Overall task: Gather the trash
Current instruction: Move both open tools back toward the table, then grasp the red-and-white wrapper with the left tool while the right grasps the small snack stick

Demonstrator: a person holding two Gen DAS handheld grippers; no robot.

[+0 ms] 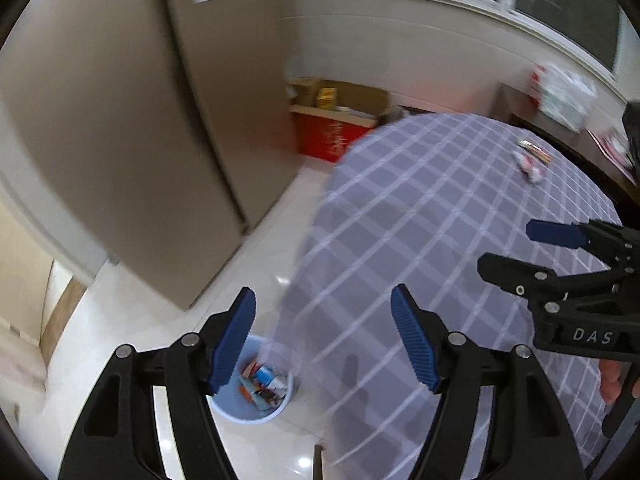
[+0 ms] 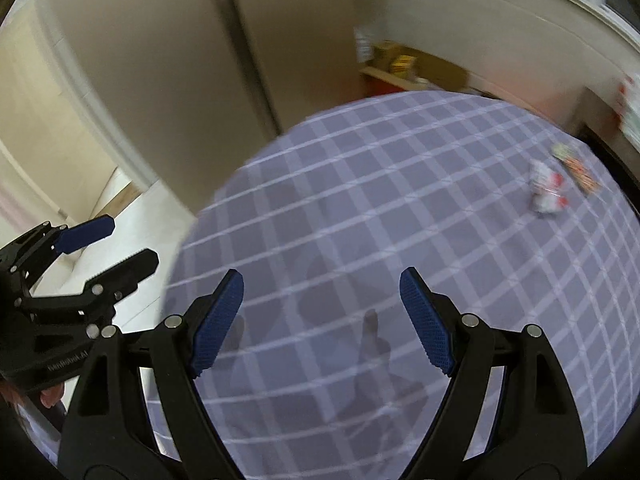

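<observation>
A light blue bin (image 1: 224,410) stands on the floor beside the table and holds several wrappers (image 1: 262,386). My left gripper (image 1: 323,336) is open and empty, high above the bin and the table's left edge. A crumpled white-and-red wrapper (image 2: 546,190) and a flat orange wrapper (image 2: 578,168) lie at the far right of the table; they also show in the left wrist view (image 1: 530,162). My right gripper (image 2: 322,316) is open and empty above the middle of the table (image 2: 360,184). Each gripper shows in the other's view (image 1: 508,248) (image 2: 116,240).
The round table has a grey-purple checked cloth (image 1: 440,208). A tall beige cabinet (image 1: 132,128) stands left of it. Red and cardboard boxes (image 1: 332,120) sit by the far wall under a window. A dark sideboard (image 1: 560,128) with packages is at the far right. The floor is glossy white tile.
</observation>
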